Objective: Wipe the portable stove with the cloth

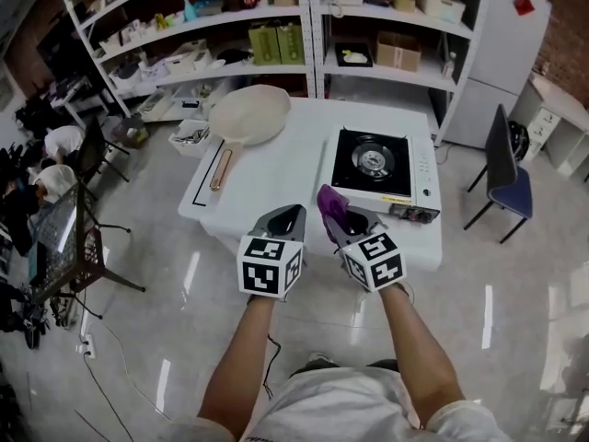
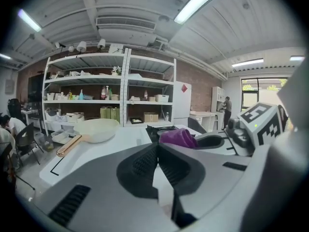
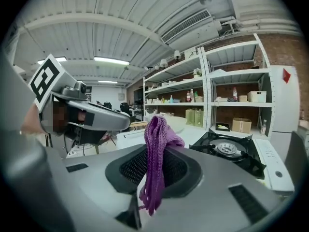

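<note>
Purple cloth [image 1: 330, 204] — in right gripper [image 1: 343, 221], stove [image 1: 421, 169] near

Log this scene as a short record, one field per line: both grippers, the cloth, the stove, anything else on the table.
left gripper: jaws shut, nothing between them
right gripper: shut on the cloth
cloth: purple, bunched, sticking up from the jaws
portable stove: on the right part of the table, burner bare, untouched
table: white
pale pan: wooden handle, lying left of the stove
task state: wiping not yet begun; both grippers held at the table's near side
</note>
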